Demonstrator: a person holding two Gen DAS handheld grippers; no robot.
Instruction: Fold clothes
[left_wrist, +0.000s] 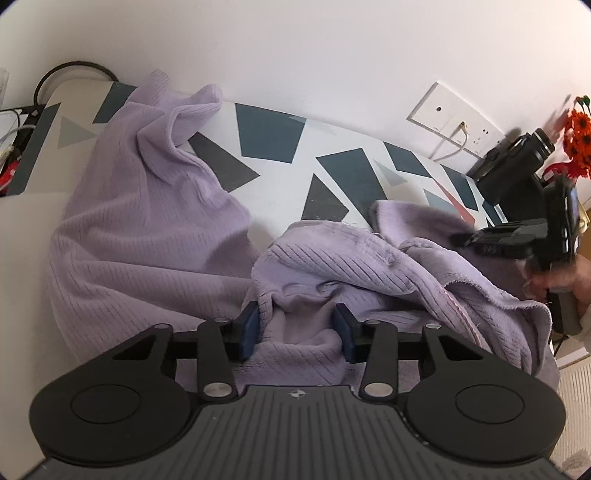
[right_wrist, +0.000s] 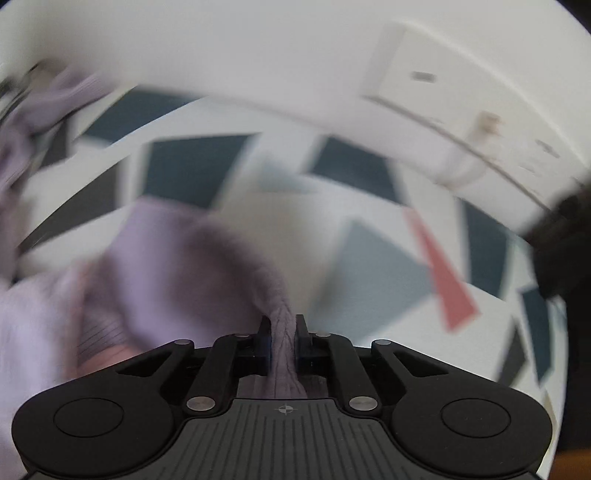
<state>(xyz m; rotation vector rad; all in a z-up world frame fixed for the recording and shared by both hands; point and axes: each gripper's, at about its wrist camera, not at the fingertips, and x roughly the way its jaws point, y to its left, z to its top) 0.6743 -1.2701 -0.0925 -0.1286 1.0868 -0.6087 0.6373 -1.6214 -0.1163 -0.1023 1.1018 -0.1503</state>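
Nearest the left wrist camera, the left tool (left_wrist: 297, 330) hangs over a lilac ribbed knit garment (left_wrist: 147, 236). Its two blue pads stand apart with a bunched fold of the knit between them; whether the pads press on that fold cannot be told.

Nearest the right wrist camera, the right tool (right_wrist: 283, 341) is clenched on a narrow twist of the same garment (right_wrist: 173, 266), which runs up between its pads. That view is smeared with motion blur.

The garment lies crumpled on a bench (left_wrist: 273, 173) covered in a white cloth with dark blue, grey and red angular patches. One part stretches toward the bench's far left corner; another is heaped near the right tool (left_wrist: 517, 240), seen in a person's hand (left_wrist: 576, 280).

Beyond the garment, at the bench's far right end, stand a black camera (left_wrist: 513, 162) and orange flowers (left_wrist: 580, 136). On the wall behind the bench is a white socket plate (left_wrist: 450, 114) with a plugged-in cable.
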